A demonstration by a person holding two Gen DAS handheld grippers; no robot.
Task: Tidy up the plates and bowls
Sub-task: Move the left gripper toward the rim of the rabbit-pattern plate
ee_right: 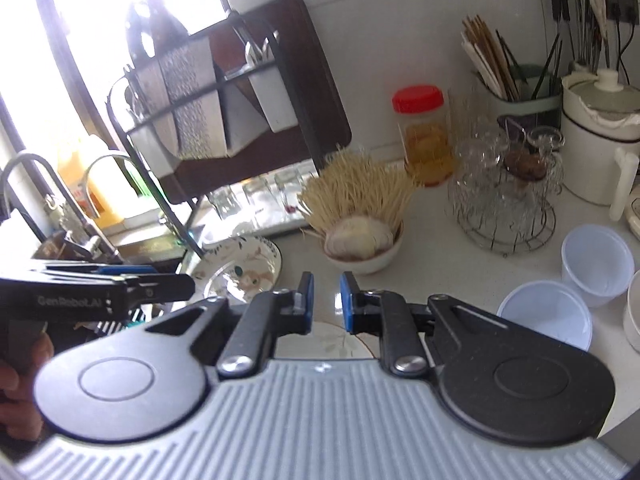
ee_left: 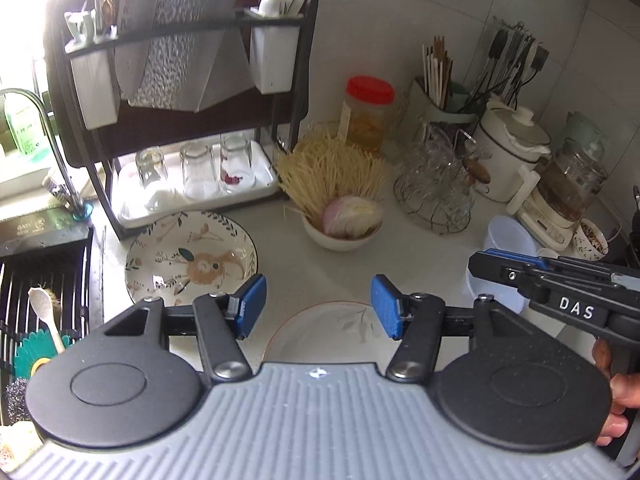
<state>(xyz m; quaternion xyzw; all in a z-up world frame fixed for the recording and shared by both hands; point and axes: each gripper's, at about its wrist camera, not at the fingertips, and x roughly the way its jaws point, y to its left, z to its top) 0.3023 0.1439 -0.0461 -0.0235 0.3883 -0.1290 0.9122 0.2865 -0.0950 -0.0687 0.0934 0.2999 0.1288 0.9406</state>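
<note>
We judge the sorting barely begun: left hand-held gripper (ee_left: 319, 305) apart and empty, right hand-held gripper (ee_right: 326, 300) nearly together on nothing, floral plate (ee_left: 191, 257) and white plate (ee_left: 320, 334) (partly hidden) unstacked on the bench (ee_left: 420, 256)

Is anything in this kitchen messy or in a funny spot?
Yes. The small white bowl holds a cut onion with a bundle of thin dry noodles fanning out over its rim. The patterned plate lies on the counter, not in the dish rack.
</note>
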